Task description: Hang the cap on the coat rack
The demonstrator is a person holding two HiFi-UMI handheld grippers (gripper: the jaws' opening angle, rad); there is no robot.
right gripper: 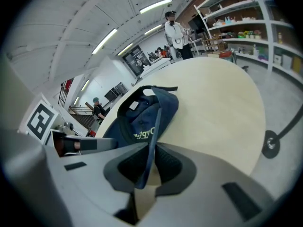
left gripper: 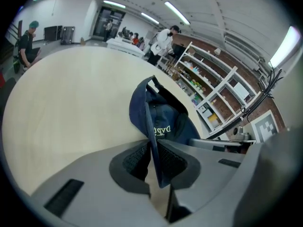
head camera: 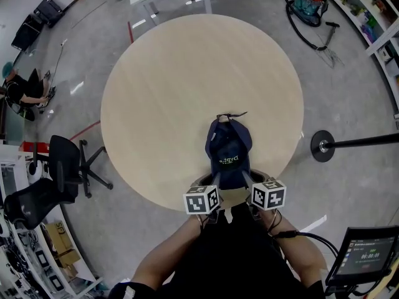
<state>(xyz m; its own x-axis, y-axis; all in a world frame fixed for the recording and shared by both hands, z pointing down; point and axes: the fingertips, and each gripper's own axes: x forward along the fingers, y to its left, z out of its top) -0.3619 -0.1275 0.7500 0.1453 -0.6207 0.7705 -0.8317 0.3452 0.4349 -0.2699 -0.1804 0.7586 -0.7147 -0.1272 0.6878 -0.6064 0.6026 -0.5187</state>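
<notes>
A navy cap (head camera: 229, 145) with pale lettering lies on the round wooden table (head camera: 174, 73), near the table's front edge, with its brim toward me. My left gripper (head camera: 216, 190) is shut on the brim's left side. In the left gripper view the brim's edge stands pinched between the pads, with the left gripper (left gripper: 152, 162) below the cap (left gripper: 165, 122). My right gripper (head camera: 249, 189) is shut on the brim's right side. The right gripper view shows the right gripper (right gripper: 150, 167) clamping the brim of the cap (right gripper: 142, 117). A black pole on a round base (head camera: 322, 146), apparently the coat rack, stands on the floor right of the table.
Black office chairs (head camera: 68, 164) stand to the left of the table. A monitor (head camera: 365, 254) is at the bottom right. Shelving (head camera: 374, 17) lines the right wall, with a vacuum cleaner (head camera: 308, 2) near it. A person (head camera: 22, 89) sits at the far left.
</notes>
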